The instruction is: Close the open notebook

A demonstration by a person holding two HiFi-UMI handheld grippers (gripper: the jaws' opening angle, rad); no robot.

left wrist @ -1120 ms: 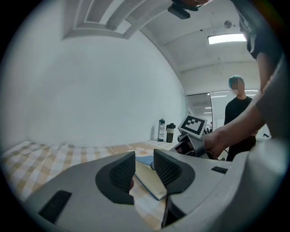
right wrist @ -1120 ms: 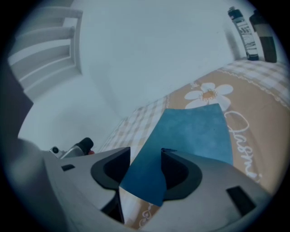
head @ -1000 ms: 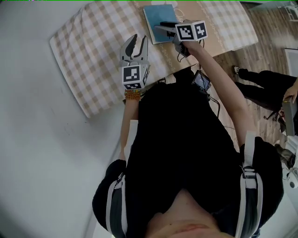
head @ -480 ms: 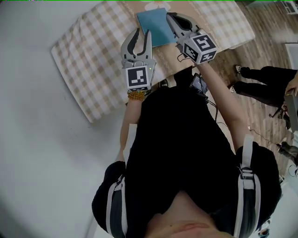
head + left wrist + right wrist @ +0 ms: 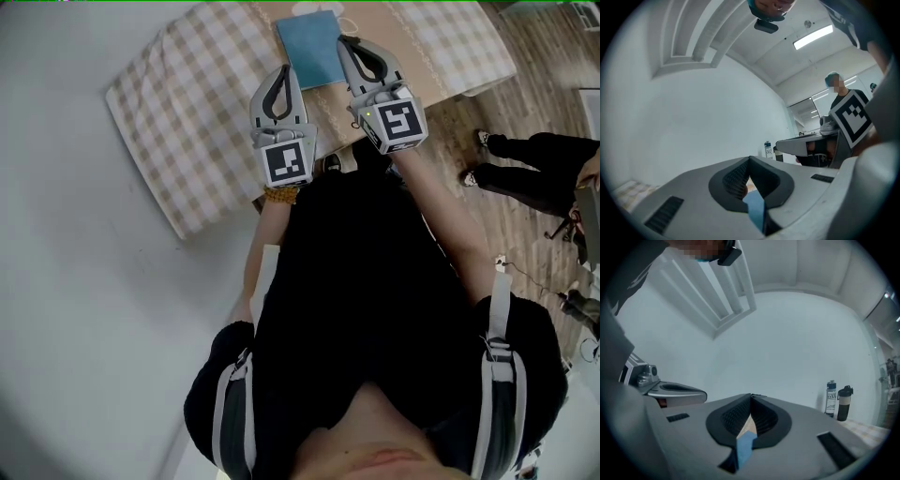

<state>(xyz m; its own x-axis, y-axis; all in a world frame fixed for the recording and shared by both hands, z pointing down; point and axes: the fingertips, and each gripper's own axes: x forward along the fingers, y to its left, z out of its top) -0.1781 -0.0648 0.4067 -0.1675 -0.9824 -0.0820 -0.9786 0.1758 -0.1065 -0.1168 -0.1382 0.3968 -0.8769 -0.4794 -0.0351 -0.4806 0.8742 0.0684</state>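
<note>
On one checked table (image 5: 178, 103), one blue notebook (image 5: 312, 52) lies flat and closed between two raised grippers. The left gripper (image 5: 284, 69) has just closed its jaws on nothing. The right gripper (image 5: 345, 41) is pressed together, empty. Beyond stand two bottles, a pale bottle (image 5: 831, 398) and a dark bottle (image 5: 843, 404).

Head cam steep down on table (image 5: 178, 112), left gripper (image 5: 284, 70) cam, right gripper (image 5: 345, 42) cam level, share wall (image 5: 693, 117), bottle (image 5: 768, 149)
</note>
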